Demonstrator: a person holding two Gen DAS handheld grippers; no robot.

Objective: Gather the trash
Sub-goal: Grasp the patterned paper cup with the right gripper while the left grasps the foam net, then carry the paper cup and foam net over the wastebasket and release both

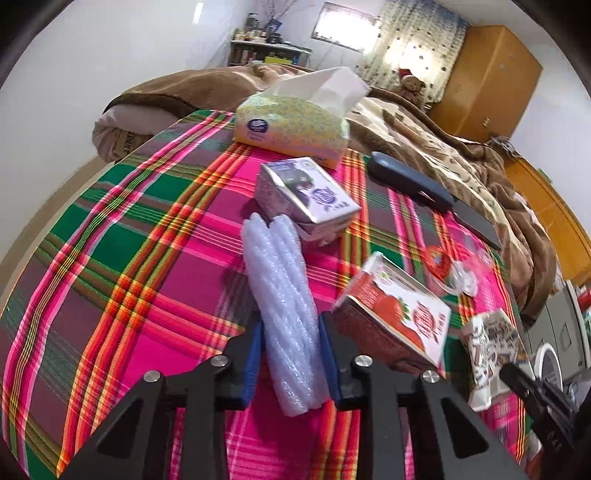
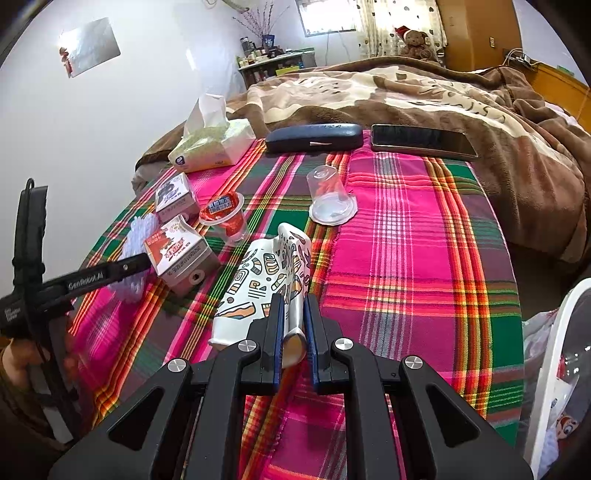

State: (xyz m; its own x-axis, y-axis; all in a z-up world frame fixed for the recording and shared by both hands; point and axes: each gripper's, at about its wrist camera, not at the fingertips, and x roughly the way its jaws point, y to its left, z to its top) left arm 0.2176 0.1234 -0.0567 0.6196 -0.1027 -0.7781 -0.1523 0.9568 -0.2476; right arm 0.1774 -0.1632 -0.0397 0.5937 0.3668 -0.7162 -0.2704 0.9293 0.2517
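Both grippers are gripping trash on the plaid desk (image 2: 406, 229): left gripper (image 1: 290, 334) fingers pinch the bubble-wrap roll (image 1: 280, 295), right gripper (image 2: 294, 317) fingers squeeze the crushed paper cup (image 2: 266, 280).

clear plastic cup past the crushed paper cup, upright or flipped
Flipped: the clear plastic cup stands mouth-down on the plaid cloth, its closed base on top.

White walls (image 2: 155, 110), curtained window (image 2: 391, 22), wooden wardrobe (image 1: 487, 81), blanketed bed (image 2: 424, 96).
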